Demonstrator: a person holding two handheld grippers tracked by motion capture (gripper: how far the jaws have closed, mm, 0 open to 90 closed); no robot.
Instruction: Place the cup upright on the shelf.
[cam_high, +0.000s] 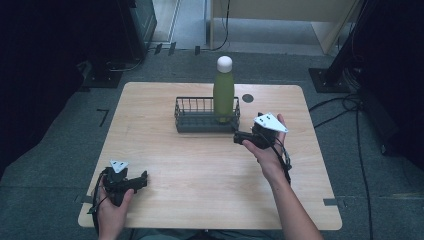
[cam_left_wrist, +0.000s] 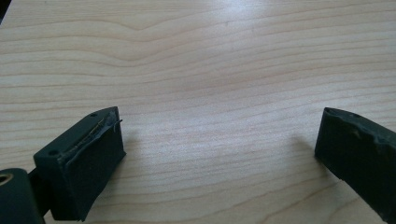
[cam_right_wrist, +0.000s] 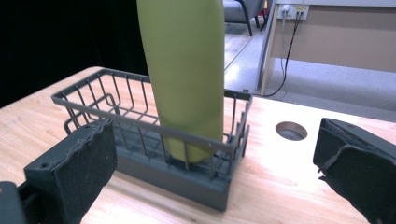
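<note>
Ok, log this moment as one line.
tall green metal bottle: upright in dark wire basket | left hand-held gripper: open, over bare wooden table | right hand-held gripper: open, facing basket

Dim surroundings, soft overhead glare

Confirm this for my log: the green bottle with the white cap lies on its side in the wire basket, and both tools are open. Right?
Not quite. The green bottle stands upright at the right end of the wire basket, as the high view shows. The rest holds: the left tool and right tool are both open.
</note>
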